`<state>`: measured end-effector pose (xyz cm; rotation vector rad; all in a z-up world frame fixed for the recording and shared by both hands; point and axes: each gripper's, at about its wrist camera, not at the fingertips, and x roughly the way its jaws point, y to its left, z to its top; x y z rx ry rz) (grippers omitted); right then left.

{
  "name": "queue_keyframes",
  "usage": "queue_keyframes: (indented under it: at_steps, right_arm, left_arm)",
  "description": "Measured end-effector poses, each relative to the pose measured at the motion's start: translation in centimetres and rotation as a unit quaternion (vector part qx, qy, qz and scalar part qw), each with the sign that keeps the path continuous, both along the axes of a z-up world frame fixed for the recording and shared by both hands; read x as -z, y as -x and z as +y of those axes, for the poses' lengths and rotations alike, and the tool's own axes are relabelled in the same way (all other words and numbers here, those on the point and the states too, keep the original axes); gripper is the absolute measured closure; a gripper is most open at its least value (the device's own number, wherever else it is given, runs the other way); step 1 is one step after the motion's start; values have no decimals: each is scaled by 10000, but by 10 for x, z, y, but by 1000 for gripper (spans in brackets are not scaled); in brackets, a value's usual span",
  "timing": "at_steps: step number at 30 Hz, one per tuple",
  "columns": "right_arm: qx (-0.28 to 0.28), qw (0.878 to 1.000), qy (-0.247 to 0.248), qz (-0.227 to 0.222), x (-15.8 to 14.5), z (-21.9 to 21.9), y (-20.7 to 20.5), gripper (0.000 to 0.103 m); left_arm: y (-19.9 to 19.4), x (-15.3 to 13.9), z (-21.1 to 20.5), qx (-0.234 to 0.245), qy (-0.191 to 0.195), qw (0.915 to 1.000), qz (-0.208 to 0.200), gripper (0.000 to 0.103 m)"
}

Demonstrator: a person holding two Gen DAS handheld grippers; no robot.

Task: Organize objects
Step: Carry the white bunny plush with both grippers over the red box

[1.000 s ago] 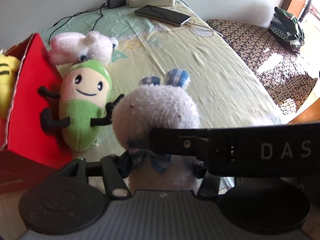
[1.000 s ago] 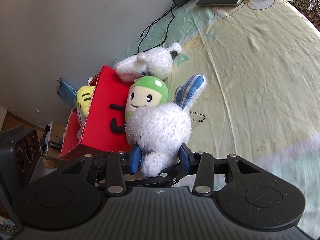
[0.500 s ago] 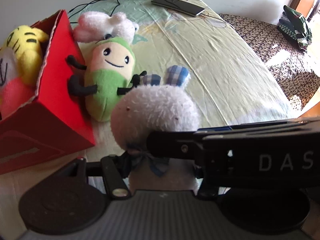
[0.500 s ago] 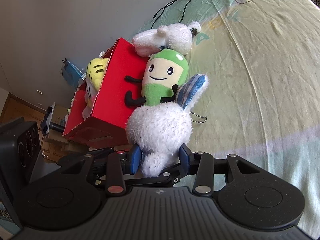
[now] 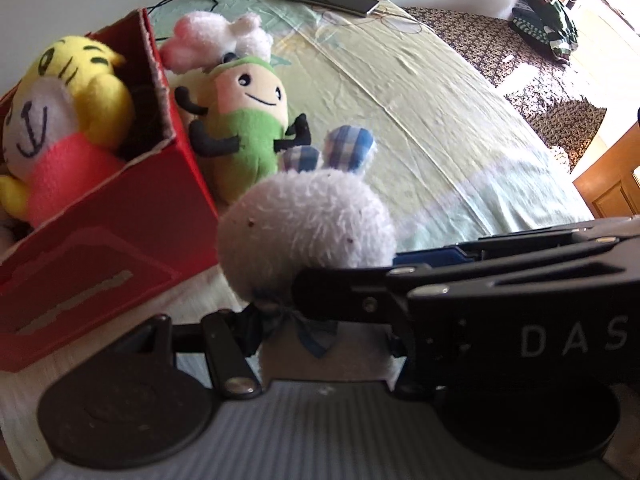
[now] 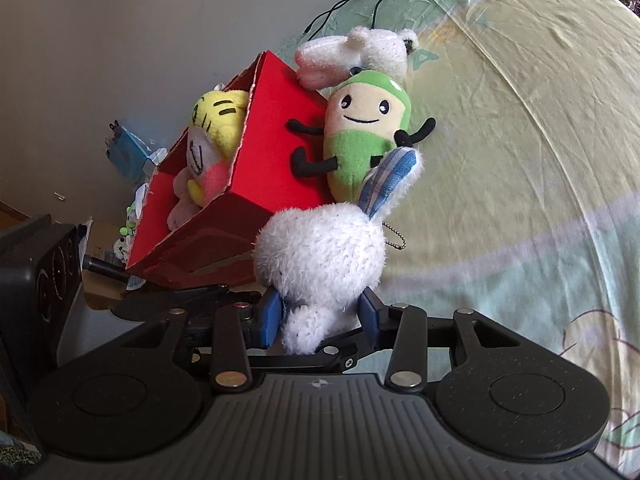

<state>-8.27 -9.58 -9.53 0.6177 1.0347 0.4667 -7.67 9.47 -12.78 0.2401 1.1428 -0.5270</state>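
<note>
- Currently, the right gripper (image 6: pixel 320 316) pinches the lower body of a white plush rabbit (image 6: pixel 320 256) between its blue pads, holding it above the bed sheet (image 6: pixel 520 140).
- Left gripper (image 5: pixel 320 340): closed on the same rabbit from the other side.
- Red cardboard box (image 6: pixel 276 152) sits just beside the rabbit, containing a yellow tiger plush (image 6: pixel 212 136).
- Green smiling plush (image 6: pixel 364 128) leans against the box wall; a pink-white plush (image 6: pixel 352 56) lies behind it.

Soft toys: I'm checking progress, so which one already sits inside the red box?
The yellow tiger toy; the others lie outside or are held.
</note>
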Motion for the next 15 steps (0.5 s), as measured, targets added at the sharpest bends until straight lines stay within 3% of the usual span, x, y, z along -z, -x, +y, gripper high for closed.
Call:
queue_keyframes:
  at_steps: [8, 15]
  right_arm:
    - [-9, 10000, 49, -48, -17, 32, 14, 59]
    - [-81, 9998, 82, -165, -43, 45, 22, 60]
  left_arm:
    - [6, -17, 33, 292, 30, 9996, -19, 49]
    - [12, -44, 55, 457, 317, 9985, -13, 49]
